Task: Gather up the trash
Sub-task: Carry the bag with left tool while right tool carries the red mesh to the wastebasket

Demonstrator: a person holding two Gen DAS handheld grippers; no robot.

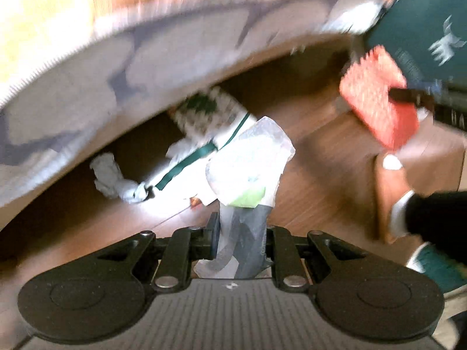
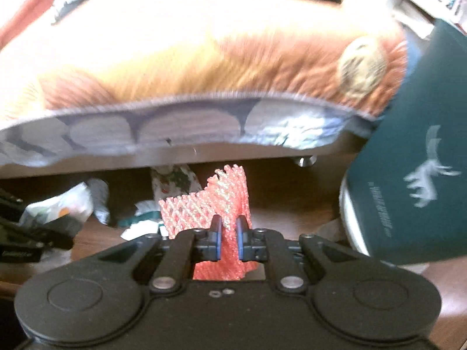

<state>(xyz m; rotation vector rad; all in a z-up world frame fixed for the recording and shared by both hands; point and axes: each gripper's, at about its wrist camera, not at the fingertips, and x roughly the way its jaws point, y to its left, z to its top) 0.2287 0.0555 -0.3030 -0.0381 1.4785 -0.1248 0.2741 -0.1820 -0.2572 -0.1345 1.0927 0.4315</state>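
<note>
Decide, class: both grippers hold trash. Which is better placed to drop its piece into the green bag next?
Right, probably. The right gripper, pinching the red foam net, sits beside the green bag. The left gripper, holding a plastic wrapper, is farther away.

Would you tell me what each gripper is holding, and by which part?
Left tongs pinch the plastic wrapper by its lower end; right tongs pinch the red foam net near its lower edge.

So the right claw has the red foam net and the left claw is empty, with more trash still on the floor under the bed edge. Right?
Not quite. The left claw is not empty: the left wrist view shows it shut on a clear plastic wrapper. The rest holds: the right claw grips the red foam net, and the crumpled paper lies on the floor under the bed edge.
</note>
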